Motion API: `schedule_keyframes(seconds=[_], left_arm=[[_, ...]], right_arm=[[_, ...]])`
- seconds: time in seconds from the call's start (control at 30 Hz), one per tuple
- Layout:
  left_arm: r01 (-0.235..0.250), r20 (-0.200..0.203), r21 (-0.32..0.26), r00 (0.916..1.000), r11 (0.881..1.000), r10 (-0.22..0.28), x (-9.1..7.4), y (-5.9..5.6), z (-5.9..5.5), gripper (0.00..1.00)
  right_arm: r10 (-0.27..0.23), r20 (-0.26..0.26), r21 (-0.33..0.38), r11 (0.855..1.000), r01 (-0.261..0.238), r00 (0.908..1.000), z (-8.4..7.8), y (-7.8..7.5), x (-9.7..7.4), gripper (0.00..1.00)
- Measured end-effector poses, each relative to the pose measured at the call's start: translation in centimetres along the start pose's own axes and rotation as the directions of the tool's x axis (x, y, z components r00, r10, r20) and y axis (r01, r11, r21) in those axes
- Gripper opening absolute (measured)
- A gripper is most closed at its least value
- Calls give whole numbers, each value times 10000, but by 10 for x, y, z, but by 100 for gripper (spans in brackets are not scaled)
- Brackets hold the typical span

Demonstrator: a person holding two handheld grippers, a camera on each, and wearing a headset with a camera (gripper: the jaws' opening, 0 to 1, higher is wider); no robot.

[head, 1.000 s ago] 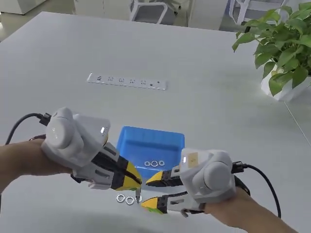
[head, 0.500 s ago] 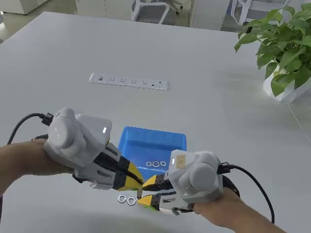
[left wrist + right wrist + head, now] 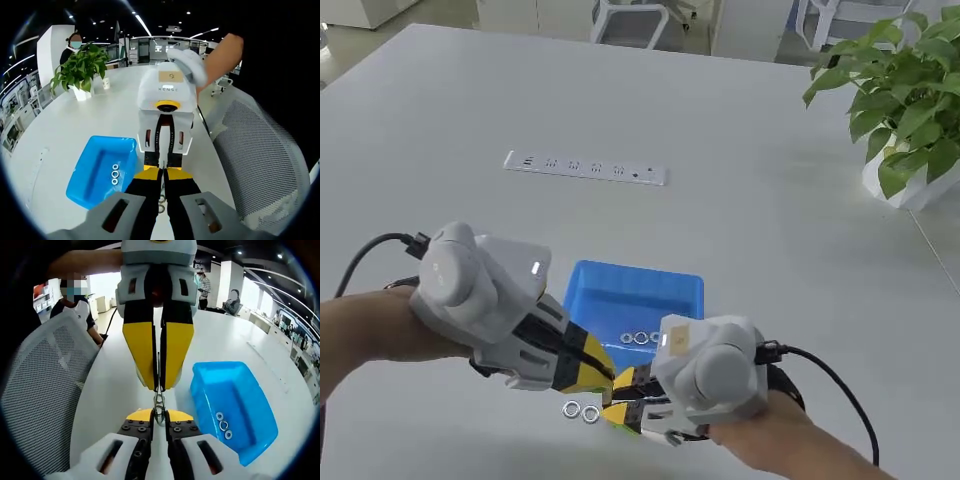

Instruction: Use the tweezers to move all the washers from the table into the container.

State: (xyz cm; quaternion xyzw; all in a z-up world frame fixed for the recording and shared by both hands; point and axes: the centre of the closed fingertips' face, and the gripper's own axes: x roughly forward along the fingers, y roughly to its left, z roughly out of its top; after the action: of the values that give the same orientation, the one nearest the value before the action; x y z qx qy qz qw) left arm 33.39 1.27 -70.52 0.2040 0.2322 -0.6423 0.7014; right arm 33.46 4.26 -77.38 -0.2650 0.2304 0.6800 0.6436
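Observation:
My left gripper [image 3: 605,378] is shut on thin metal tweezers [image 3: 159,385], whose tips point down at the table. My right gripper [image 3: 620,398] faces it from the right, and its jaws are shut on the lower part of the tweezers [image 3: 161,161]. Two washers [image 3: 580,411] lie on the white table just left of the jaws. Behind both grippers stands the blue container [image 3: 635,290], which holds three washers [image 3: 640,338] in a row. The same three washers [image 3: 223,424] lie on the floor of the container [image 3: 225,385] in the right gripper view.
A white power strip [image 3: 585,168] lies farther back on the table. A potted plant [image 3: 900,90] stands at the far right edge. A mesh chair [image 3: 260,150] is close to the table's near side. Cables trail from both grippers.
My right gripper has moved left up to the left gripper's jaws, and its jaws have gone from wide open to shut. The left gripper, washers and container have stayed put.

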Motion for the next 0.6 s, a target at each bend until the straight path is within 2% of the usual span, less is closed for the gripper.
schedule_keyframes(seconds=[0.17,0.6], left_arm=[[5,29,-49,10000,10000,-5,1,-1,2,6],[30,-51,-144,10000,9999,-30,2,-2,4,6]], right_arm=[[22,-209,-12,10000,-22,9998,-1,0,0,9],[5,-199,113,9999,-3,9998,-1,0,-1,8]])
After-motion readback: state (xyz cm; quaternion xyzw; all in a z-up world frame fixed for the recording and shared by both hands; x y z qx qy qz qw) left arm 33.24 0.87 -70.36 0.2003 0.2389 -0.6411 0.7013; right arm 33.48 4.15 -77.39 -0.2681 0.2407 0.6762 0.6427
